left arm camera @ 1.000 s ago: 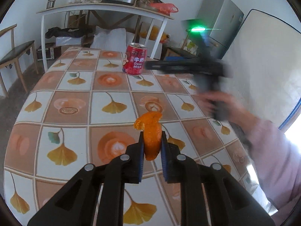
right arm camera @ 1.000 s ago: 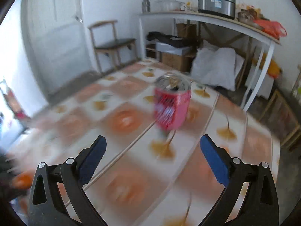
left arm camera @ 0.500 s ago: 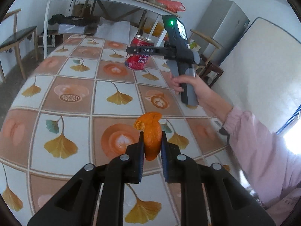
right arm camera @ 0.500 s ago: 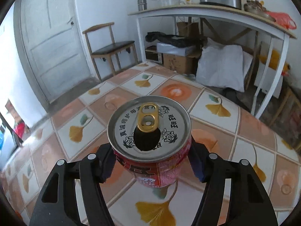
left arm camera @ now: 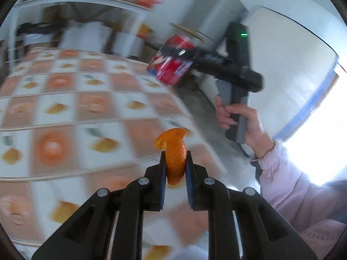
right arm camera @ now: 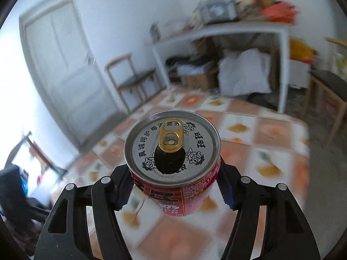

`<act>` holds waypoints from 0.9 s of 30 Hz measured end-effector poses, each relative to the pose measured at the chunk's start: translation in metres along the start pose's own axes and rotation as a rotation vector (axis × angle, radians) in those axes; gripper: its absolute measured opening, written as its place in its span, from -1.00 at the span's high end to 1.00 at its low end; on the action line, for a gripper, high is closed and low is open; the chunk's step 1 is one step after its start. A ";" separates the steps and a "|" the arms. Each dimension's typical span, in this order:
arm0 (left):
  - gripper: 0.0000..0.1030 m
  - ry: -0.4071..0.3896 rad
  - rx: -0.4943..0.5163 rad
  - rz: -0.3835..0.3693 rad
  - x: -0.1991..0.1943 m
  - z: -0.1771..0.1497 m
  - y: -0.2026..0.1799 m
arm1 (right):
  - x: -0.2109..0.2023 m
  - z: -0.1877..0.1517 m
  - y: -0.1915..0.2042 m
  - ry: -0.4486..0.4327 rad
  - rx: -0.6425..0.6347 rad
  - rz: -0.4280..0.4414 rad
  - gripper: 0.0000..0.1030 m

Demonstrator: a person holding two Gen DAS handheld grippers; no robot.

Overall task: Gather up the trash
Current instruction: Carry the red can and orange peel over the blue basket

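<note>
An orange peel [left arm camera: 173,143] stands upright between the blue pads of my left gripper [left arm camera: 175,158], which is shut on it above the tiled table [left arm camera: 65,112]. A red drink can [right arm camera: 172,145] with an opened pull tab sits in my right gripper [right arm camera: 176,195], whose pads press on its sides. The left wrist view shows that can [left arm camera: 171,69] tilted and lifted clear of the table near its far right edge, with a person's hand [left arm camera: 245,125] in a pink sleeve on the gripper's handle.
A white side table [right arm camera: 216,32] loaded with a cooker and bags stands behind the tiled table [right arm camera: 271,134]. A wooden chair [right arm camera: 132,80] and a door [right arm camera: 60,69] are at the left. A grey fridge [left arm camera: 208,13] stands at the back right.
My right gripper closed on the red can and has lifted it off the table, carrying it right. My left gripper still grips the peel and has swung to the right.
</note>
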State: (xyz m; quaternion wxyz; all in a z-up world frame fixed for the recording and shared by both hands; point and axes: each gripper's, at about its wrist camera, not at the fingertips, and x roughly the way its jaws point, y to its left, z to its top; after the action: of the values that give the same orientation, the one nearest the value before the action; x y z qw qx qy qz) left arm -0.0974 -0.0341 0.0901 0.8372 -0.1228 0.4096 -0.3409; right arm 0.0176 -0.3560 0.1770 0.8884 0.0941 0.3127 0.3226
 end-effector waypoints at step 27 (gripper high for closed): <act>0.70 0.470 0.315 -0.233 0.164 -0.068 -0.188 | -0.061 -0.465 -0.175 0.318 1.165 -0.374 -0.45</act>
State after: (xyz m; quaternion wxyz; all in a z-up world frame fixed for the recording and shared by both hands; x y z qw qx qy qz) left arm -0.1673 -0.2776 0.0393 0.6837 0.0444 0.5172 -0.5129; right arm -0.2151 -0.5460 -0.2232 0.6755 0.4569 0.5765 -0.0512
